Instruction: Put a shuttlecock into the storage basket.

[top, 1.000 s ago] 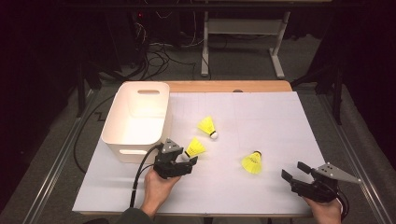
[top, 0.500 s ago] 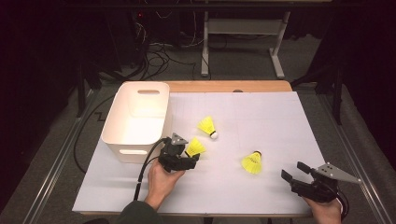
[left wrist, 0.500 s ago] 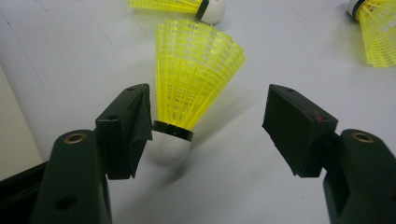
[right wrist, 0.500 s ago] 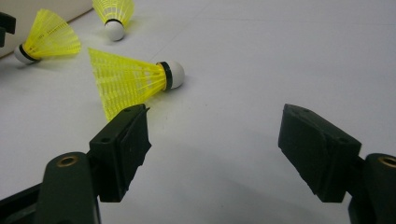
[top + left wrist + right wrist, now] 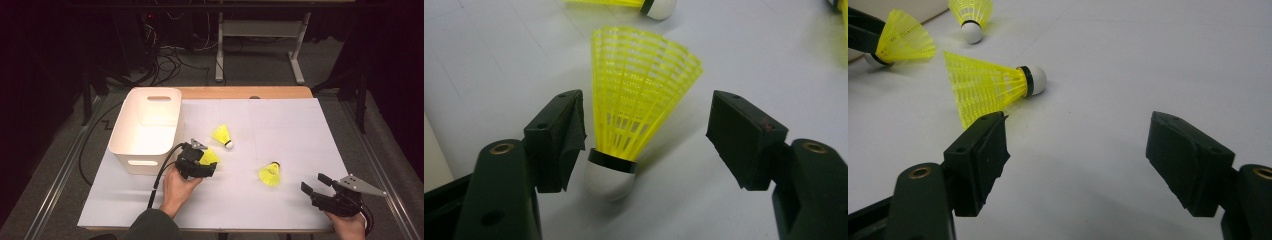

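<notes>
Left gripper [image 5: 209, 161] jaws apart, straddling shuttlecock [image 5: 639, 107]; its white cork touches left jaw, skirt fans away. White bin [image 5: 146, 127] just beside, at gripper's left. Second shuttlecock [image 5: 222, 135] near, beyond. Third shuttlecock [image 5: 270, 174] lies between grippers. Right gripper [image 5: 313, 185] jaws apart, holding nothing, near table [image 5: 280, 120] front edge.

yellow plastic mesh shuttlecock [image 5: 639, 95] (smooth white tip), matt table [image 5: 280, 125].
</notes>
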`<state>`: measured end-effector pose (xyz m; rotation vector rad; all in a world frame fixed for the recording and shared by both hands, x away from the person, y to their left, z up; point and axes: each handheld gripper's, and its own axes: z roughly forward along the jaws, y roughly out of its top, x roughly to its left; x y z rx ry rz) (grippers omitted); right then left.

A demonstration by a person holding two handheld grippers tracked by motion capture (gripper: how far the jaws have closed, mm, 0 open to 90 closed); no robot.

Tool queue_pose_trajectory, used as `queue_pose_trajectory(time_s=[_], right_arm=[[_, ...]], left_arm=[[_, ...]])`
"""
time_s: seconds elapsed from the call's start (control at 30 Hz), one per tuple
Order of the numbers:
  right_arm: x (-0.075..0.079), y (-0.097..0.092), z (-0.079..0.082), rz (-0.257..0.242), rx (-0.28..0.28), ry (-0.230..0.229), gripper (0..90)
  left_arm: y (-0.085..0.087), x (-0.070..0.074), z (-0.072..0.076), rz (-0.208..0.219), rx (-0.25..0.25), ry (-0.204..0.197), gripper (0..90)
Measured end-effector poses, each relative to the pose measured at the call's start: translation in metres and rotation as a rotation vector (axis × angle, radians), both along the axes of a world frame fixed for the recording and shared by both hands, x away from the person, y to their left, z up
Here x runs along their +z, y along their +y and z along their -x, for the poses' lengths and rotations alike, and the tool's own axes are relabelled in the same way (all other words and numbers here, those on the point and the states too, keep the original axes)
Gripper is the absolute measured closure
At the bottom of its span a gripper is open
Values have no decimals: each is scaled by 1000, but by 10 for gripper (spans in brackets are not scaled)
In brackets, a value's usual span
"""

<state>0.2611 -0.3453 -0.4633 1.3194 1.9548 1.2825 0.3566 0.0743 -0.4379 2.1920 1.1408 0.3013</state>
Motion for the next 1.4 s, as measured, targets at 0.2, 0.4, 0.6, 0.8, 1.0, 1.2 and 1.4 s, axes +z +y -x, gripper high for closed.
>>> queue_pose_trajectory(time_s=[0.2, 0.4, 0.6, 0.8, 1.0, 1.2, 1.4], right_arm=[[0, 0, 0, 1, 3, 0, 253], [0, 0, 0, -1, 3, 2, 253], [0, 1, 0, 0, 3, 4, 253], [0, 1, 0, -1, 5, 4, 253], [0, 1, 0, 0, 5, 5, 253], [-1, 1, -1, -1, 4, 7, 254], [0, 1, -1, 2, 6, 5, 254]], left_arm=[[1, -4, -7, -12, 19, 16, 332], [-1, -9, -10, -22, 12, 34, 337], [-2, -13, -14, -26, 10, 65, 351], [-3, -16, -16, -28, 6, 94, 391], [-5, -18, -17, -37, 0, 105, 432], [-4, -18, -16, -55, -1, 98, 485], [-4, -18, -16, -76, 0, 84, 532]])
